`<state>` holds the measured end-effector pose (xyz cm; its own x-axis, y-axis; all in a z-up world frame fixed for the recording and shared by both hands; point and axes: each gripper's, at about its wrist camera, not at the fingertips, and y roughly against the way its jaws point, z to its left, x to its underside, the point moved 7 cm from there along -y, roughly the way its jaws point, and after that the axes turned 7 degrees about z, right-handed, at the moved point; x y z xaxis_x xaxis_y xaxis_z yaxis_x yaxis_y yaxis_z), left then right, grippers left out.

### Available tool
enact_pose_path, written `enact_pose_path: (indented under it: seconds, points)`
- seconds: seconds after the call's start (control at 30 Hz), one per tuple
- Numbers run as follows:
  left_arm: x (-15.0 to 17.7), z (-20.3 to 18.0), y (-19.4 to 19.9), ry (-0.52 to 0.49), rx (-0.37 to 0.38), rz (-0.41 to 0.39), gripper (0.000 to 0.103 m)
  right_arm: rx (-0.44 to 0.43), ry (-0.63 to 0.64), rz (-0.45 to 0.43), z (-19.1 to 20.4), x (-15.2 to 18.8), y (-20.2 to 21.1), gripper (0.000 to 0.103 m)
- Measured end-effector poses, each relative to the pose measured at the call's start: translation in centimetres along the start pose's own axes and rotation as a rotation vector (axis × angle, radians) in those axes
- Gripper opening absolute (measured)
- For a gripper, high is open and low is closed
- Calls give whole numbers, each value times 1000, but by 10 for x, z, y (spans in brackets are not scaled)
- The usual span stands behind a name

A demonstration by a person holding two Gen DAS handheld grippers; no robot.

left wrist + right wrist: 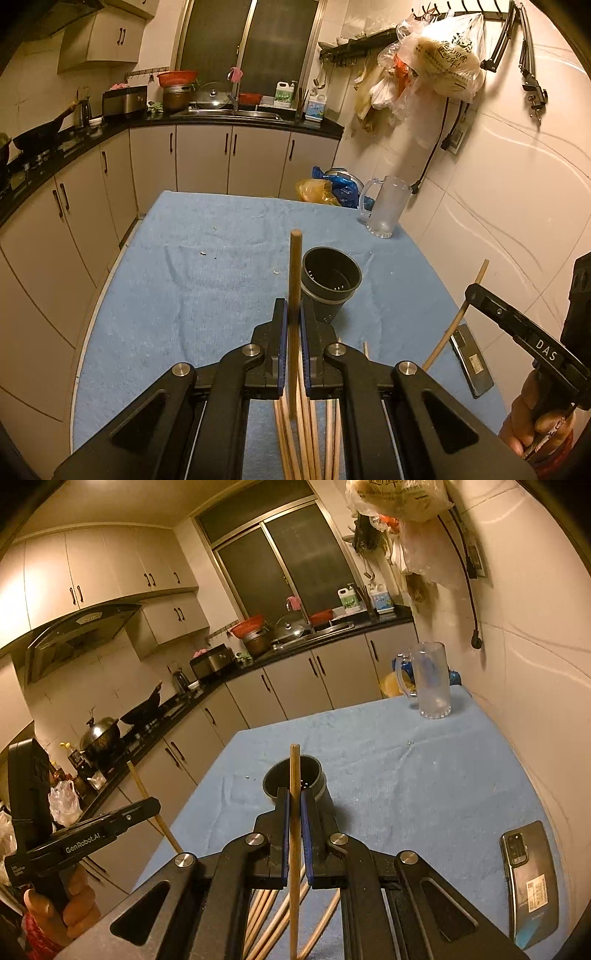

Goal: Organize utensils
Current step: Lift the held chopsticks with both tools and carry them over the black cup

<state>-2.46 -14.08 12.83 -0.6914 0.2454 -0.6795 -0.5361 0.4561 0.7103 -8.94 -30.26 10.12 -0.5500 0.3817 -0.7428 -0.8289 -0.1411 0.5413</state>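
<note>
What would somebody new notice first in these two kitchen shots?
Probably the upright wooden chopstick pinched in the left claw, with the right claw holding another chopstick the same way. Just beyond both sits the black holder cup on the blue towel, with loose chopsticks lying below the claws. A frosted glass mug stands at the far right corner.

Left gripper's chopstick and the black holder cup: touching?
Apart. Right wrist view shows the left gripper holding its chopstick off the table's left edge, well clear of the black holder cup.
</note>
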Motion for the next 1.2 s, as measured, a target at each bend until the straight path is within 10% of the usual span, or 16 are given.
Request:
enact_pose_path:
  seconds: [0.57,1.2]
  points:
    - [-20,-9,7,-26,7,-21,6,-19,-4,-73,6,-27,16,6]
    - [-123,-20,32,-8,47,-130,6,-16,-36,-221,12,-125,22,6]
